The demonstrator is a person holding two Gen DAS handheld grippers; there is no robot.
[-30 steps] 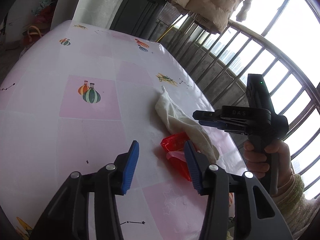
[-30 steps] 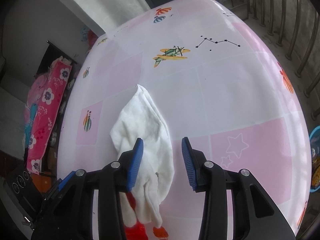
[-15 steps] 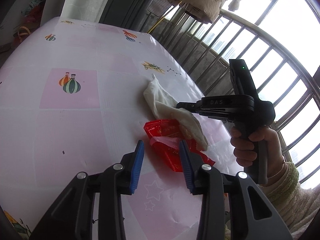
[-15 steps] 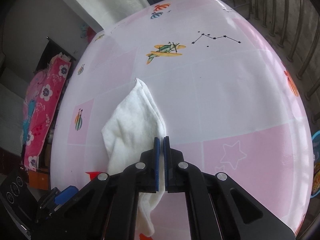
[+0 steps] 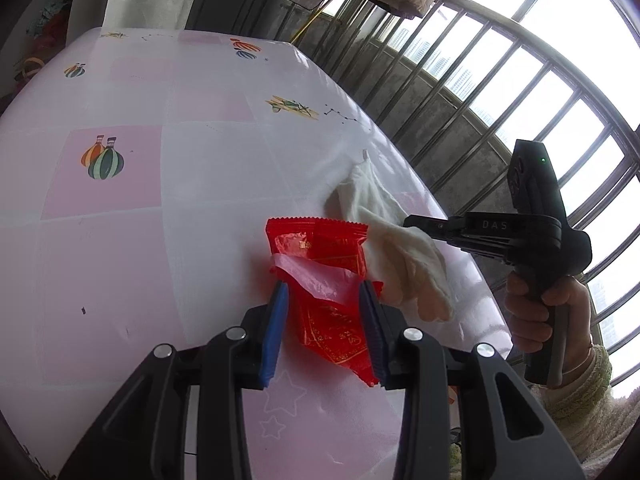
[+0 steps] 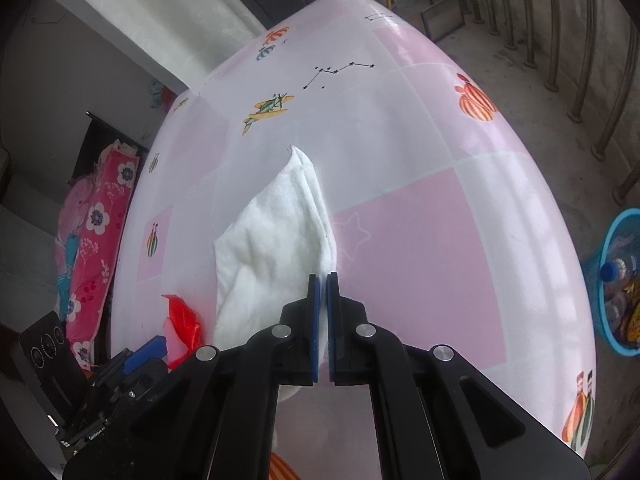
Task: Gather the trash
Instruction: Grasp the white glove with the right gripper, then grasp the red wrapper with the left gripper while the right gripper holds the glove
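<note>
On the pink patterned tablecloth [image 5: 120, 240], the left gripper [image 5: 324, 320], jaws apart, straddles the crinkly red plastic wrapper [image 5: 320, 252]: light, slippery, best pinched mid-body; right, the right gripper [image 6: 323, 284] clamps the soft white cloth [image 6: 276, 240]

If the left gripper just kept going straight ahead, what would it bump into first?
The red wrapper, most likely. The left gripper is open, with its fingers already on either side of the wrapper's near end. The white cloth lies to the right.

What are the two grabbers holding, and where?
The right gripper pinches the white cloth at its near edge. The left gripper holds nothing yet; its open fingers straddle the red wrapper.
</note>
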